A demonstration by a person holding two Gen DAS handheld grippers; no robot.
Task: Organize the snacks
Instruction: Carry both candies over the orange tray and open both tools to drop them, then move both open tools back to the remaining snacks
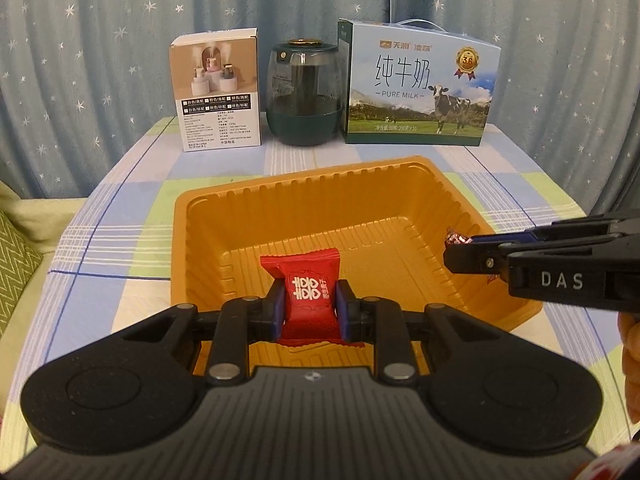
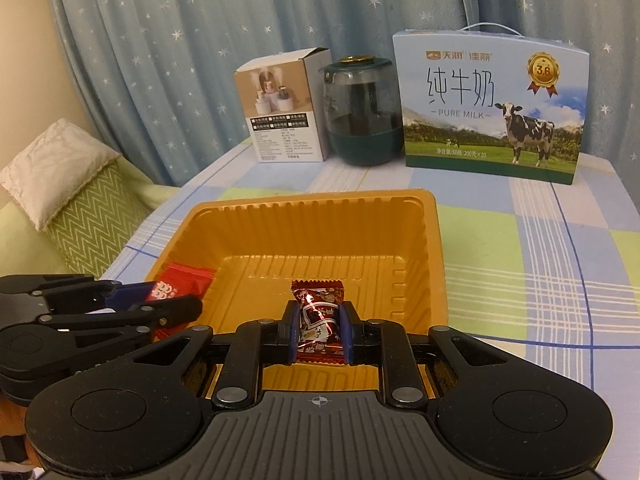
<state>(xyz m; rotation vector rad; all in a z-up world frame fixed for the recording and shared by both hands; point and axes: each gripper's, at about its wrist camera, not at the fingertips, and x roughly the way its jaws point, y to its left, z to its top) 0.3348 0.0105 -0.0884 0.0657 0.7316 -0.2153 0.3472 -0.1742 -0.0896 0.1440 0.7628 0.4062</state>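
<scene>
Two candies gripped | left gripper (image 1: 310, 306) pinches red candy (image 1: 306, 292) | right gripper (image 2: 320, 328) pinches brown candy (image 2: 320, 312) | above tray (image 1: 320, 184)

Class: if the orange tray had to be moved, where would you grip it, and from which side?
Probably the flat rim of the tray, with one finger inside and one outside the wall. Come from above at the right edge, which is bare and clear of both grippers. The ribbed walls slope, so the out-turned lip offers the surest pinch.

Blue star-print curtain (image 2: 200, 60) behind checked tablecloth (image 2: 520, 248); green cushion (image 2: 92, 216) alongside.
</scene>
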